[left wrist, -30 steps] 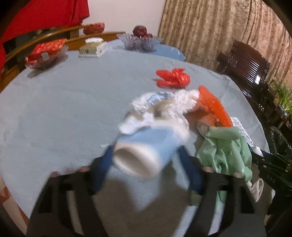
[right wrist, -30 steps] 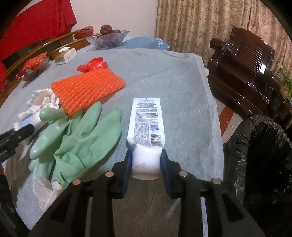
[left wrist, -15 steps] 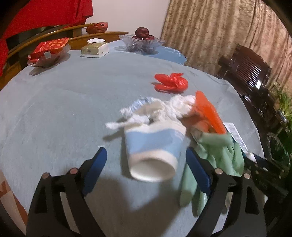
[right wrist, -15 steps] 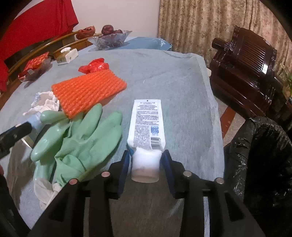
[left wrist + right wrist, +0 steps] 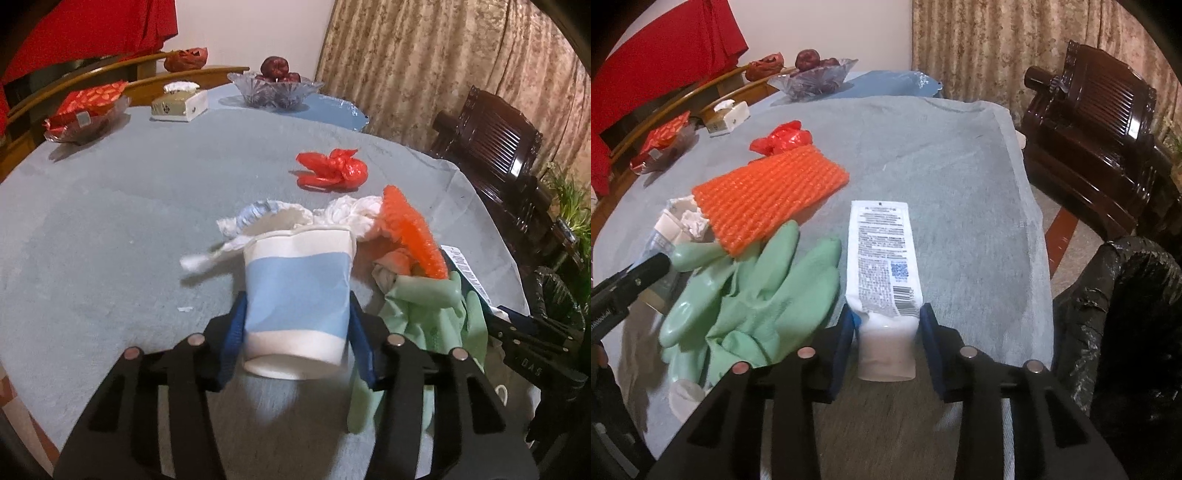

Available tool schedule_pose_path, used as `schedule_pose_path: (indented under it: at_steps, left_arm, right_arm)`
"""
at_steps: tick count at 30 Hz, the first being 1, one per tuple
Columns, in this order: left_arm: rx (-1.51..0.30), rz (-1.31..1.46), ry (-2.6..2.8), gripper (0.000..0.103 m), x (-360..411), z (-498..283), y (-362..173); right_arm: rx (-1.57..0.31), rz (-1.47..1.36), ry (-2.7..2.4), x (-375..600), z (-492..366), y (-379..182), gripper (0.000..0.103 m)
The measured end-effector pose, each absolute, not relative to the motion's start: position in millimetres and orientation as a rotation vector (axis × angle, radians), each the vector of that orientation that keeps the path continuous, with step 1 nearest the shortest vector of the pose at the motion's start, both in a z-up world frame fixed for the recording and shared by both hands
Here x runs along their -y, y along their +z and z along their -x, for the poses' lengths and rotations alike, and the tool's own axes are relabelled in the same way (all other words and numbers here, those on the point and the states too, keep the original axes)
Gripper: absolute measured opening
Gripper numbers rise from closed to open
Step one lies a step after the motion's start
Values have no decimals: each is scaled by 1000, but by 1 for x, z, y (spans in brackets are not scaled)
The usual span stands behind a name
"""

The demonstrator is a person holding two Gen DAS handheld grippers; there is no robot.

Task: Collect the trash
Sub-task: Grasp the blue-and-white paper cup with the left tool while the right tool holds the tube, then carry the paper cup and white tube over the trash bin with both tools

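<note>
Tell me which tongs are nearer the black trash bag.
Right. The right tongs, around the white tube, sit by the table edge beside the black trash bag. The left tongs, around the paper cup, are beyond the green gloves.

I see open grey surface (image 5: 110,206) left of the left tool (image 5: 295,332); wide lane there. Ahead it's blocked: paper cup (image 5: 297,291) between the fingers, crumpled tissue (image 5: 266,218) just behind. On its right the green gloves (image 5: 432,306) and orange mesh (image 5: 410,229) crowd in, touching. For the right tool (image 5: 886,332), tube (image 5: 882,251) lies straight ahead, gloves just beside on the left. Bare cloth to the right up to the edge, then the black bin bag (image 5: 1126,314). Far rim holds bowls and a tissue box (image 5: 181,103).
</note>
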State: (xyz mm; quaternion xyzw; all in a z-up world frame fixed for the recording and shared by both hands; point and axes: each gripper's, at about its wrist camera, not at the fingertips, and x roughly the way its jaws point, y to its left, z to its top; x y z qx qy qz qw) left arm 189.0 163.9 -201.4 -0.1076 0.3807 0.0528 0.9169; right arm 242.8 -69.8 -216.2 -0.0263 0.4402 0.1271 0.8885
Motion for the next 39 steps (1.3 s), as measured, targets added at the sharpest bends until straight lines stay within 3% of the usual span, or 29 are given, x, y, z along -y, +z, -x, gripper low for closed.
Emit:
schedule_pose_path:
  at_steps: [15, 24, 34, 39]
  left_arm:
    - [-704, 182, 105, 49, -134, -141, -170]
    - [-745, 161, 93, 49, -123, -142, -179]
    - [-746, 149, 98, 49, -122, -144, -182]
    - [-743, 147, 101, 49, -122, -143, -182]
  right_arm:
    - [-850, 37, 273, 88, -211, -184, 34]
    - [-939, 56, 283, 84, -211, -211, 35]
    - [-981, -17, 314, 85, -219, -215, 51]
    - [-988, -1, 294, 81, -220, -219, 42]
